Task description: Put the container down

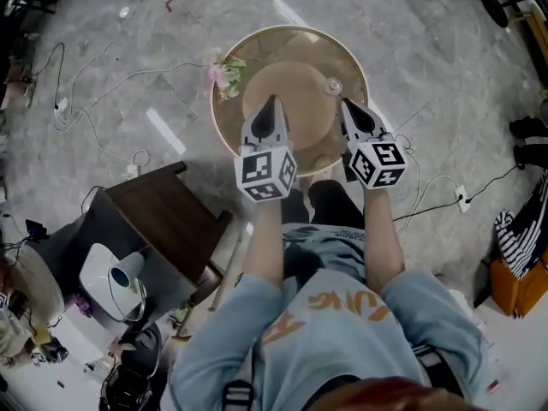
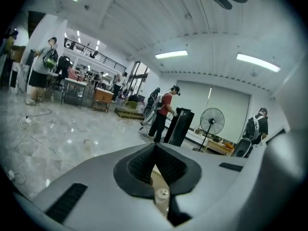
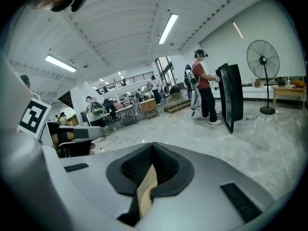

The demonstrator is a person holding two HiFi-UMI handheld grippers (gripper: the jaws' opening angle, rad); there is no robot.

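Container [image 1: 332, 86]: standing free toward the surface's [image 1: 250, 43] right edge, probably set down.
Left gripper [image 1: 273, 102]: hovering closed, empty.
Right gripper [image 1: 346, 104]: hovering closed, empty, leaving container untouched.

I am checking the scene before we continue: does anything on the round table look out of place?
A small bunch of pink flowers lies at the left rim of the round table, seemingly overhanging it. The small container stands upright; nothing is spilled.

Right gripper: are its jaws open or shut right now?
Shut. The right gripper's black pads meet at their tips with nothing between them; only the tan tabletop shows through the gap behind.
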